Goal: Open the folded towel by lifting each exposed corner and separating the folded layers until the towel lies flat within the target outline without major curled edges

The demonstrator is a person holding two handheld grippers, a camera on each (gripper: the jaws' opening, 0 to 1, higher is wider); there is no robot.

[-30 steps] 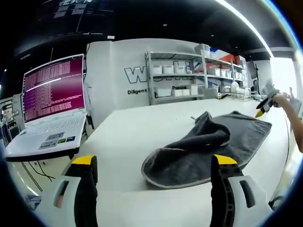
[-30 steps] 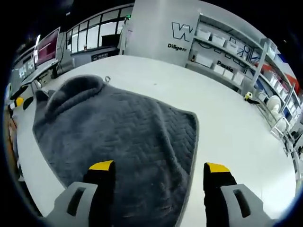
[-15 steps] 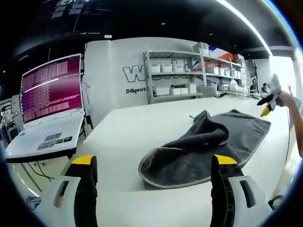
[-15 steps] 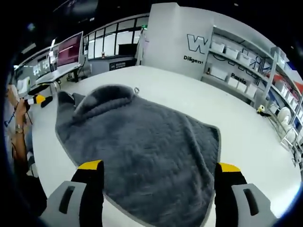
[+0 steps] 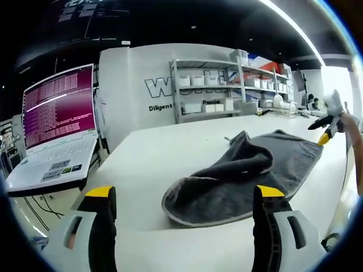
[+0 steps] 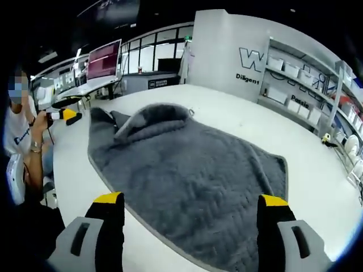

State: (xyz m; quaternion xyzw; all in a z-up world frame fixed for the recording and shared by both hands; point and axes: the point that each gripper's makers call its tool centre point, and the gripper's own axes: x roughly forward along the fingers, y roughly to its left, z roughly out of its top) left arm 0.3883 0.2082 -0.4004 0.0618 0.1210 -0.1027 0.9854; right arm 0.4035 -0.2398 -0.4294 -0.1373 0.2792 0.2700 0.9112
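Where both grippers' jaws gape empty, a rumpled grey towel (image 6: 187, 170) on white table (image 5: 170, 150), shelves (image 5: 227, 90) behind.

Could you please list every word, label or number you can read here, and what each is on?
"Diligent": white wall, under large partly hidden letters starting "W".
"Diligen", cut off: the same wall in the right gripper view.
Laptop screen text: too small to read.
Shelf bin labels: blurred.

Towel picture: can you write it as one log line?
towel: bunched at one end | table: towel on it | left gripper: open | right gripper: open, above towel
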